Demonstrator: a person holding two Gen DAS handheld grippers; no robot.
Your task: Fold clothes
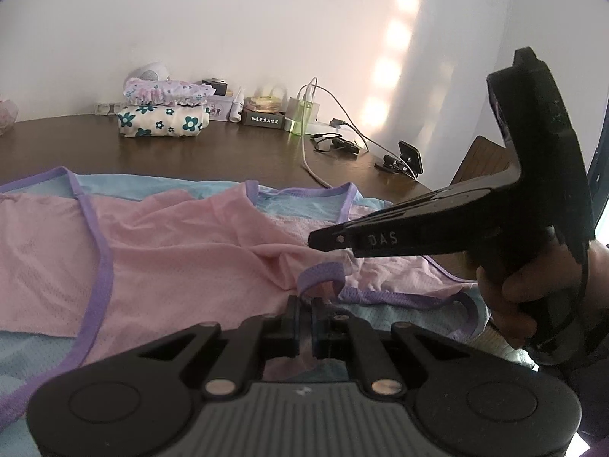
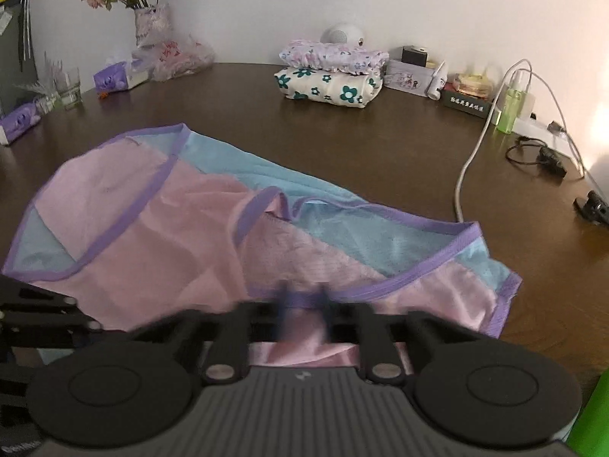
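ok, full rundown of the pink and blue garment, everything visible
The garment is a thin, mesh-looking sleeveless top, pink over light blue, edged in purple binding at neck and armholes. It lies spread but rumpled on the dark wooden table, one pink layer partly folded over the blue. The left gripper has its jaws closed on a purple-trimmed edge. The right gripper sits blurred at the near edge, grip unclear.
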